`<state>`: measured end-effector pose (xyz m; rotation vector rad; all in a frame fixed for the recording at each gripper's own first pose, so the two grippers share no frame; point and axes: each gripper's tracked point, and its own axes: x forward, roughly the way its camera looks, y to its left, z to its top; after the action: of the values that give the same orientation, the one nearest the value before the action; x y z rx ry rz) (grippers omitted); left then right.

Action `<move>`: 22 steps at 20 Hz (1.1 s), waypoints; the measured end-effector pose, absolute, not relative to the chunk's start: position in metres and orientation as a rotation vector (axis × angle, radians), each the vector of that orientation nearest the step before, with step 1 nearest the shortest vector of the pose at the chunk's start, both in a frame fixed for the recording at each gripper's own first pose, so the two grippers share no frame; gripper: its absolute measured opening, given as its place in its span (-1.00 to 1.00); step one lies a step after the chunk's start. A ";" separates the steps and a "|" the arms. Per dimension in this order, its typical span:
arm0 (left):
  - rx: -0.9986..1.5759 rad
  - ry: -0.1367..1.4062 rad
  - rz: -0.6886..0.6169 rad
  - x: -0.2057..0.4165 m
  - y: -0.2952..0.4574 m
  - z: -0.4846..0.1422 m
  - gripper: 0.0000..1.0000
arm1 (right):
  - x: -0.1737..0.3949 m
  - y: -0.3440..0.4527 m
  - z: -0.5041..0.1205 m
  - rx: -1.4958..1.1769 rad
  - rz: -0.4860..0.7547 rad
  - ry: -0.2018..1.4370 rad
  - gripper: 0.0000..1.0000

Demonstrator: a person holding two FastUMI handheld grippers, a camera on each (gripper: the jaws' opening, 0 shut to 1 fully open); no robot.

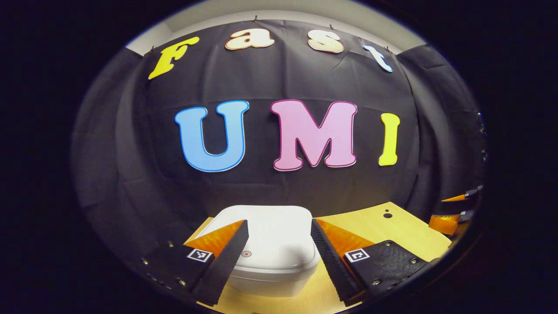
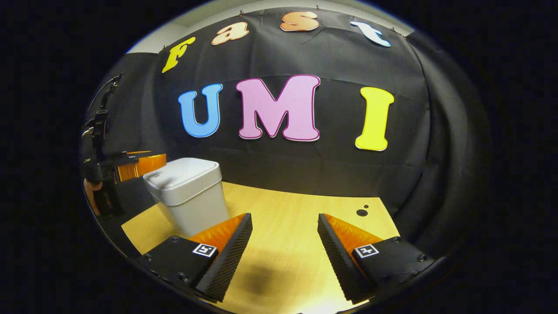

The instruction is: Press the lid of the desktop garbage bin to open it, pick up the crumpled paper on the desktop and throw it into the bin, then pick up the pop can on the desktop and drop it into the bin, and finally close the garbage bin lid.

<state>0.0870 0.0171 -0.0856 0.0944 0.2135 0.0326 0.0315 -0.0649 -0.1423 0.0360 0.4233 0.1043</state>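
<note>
A white garbage bin [image 1: 272, 248] with its lid down stands on the wooden desktop [image 1: 383, 231], right ahead of my left gripper [image 1: 279, 229]. That gripper is open and hovers just above the lid, one finger to each side, near the lid's small round button [image 1: 246, 253]. In the right gripper view the same bin [image 2: 189, 192] stands at the left, with the left gripper [image 2: 139, 165] held over its far side. My right gripper [image 2: 285, 222] hangs open above bare desktop [image 2: 287, 218], nothing between its fingers. In the left gripper view the right gripper [image 1: 455, 213] shows at the far right edge.
The booth's black cloth wall closes off the back and sides of the desktop. Two small dark holes [image 2: 362, 212] sit near the desktop's far right corner. A hand [image 2: 91, 196] holding the left gripper shows at the left edge of the right gripper view.
</note>
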 end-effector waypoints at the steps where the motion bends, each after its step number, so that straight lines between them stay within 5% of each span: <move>1: 0.099 0.194 0.018 0.084 0.010 -0.077 0.89 | 0.028 -0.061 -0.134 0.041 0.094 0.405 0.95; 12: 0.058 -0.002 -0.050 0.019 -0.033 -0.001 0.89 | -0.016 -0.015 -0.027 0.006 -0.088 0.146 0.96; 22: 0.030 -0.035 -0.049 -0.034 -0.020 -0.005 0.89 | -0.056 0.031 -0.018 -0.044 -0.069 0.080 0.95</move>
<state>-0.0343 -0.0204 -0.0052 0.0298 -0.0348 -0.0494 -0.0557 0.0306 -0.0177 -0.0444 0.0802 -0.0693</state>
